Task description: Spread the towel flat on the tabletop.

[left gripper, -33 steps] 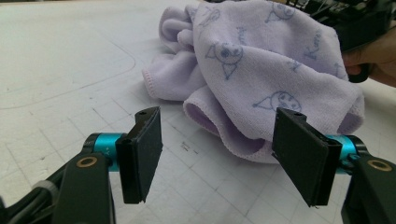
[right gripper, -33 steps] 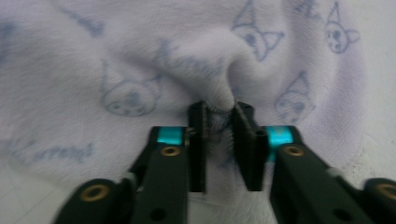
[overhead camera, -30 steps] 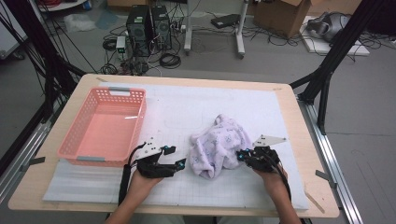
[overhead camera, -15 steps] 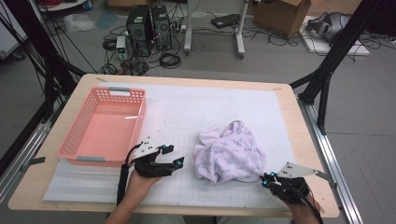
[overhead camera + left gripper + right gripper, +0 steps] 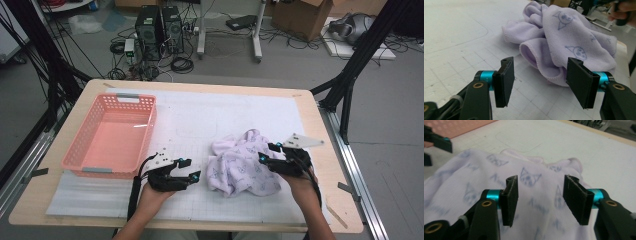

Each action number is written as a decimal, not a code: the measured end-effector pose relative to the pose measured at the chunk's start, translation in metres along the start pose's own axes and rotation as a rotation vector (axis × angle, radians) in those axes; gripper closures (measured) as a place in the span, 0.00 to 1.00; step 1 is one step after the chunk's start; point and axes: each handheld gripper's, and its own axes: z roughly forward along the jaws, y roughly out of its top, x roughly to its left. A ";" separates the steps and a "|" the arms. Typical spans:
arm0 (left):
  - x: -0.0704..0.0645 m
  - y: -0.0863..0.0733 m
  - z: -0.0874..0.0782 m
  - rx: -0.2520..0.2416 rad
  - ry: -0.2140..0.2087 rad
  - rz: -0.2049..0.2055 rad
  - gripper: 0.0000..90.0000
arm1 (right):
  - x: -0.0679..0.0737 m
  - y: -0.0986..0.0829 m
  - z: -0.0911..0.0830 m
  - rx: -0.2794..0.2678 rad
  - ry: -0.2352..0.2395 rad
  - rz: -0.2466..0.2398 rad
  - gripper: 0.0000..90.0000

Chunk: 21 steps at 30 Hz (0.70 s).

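Saw crumpled lilac towel (image 5: 243, 162) right of pink basket (image 5: 111, 135), both jaws agape: right gripper (image 5: 267, 153) over it, left gripper (image 5: 190, 169) beside; risked pinching several bunched layers, dragging the heap.

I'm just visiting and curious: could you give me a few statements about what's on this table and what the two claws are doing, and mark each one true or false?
1. The lilac towel lies crumpled on the white mat. True.
2. The towel is inside the pink basket. False: the basket holds nothing, and the towel lies on the mat to its right.
3. The left claw is clamped on the towel. False: its jaws stand apart with the towel's edge just ahead of them, not pinched.
4. The right claw is open above the towel. True: its jaws are spread over the printed cloth.
5. The towel is plain, with no pattern. False: it carries small bluish cat-face prints.
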 end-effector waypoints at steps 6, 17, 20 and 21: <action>-0.004 0.006 0.011 0.009 -0.048 -0.018 0.46 | -0.009 0.001 0.041 0.164 0.057 0.039 0.67; -0.018 0.017 0.027 0.021 -0.100 0.010 0.43 | 0.008 -0.029 -0.021 0.102 0.117 -0.104 0.92; -0.031 0.022 0.041 0.053 -0.146 0.036 0.41 | 0.008 -0.039 -0.034 0.096 0.111 -0.097 0.93; -0.035 0.023 0.046 0.069 -0.157 0.051 0.41 | 0.007 -0.042 -0.037 0.091 0.107 -0.090 0.93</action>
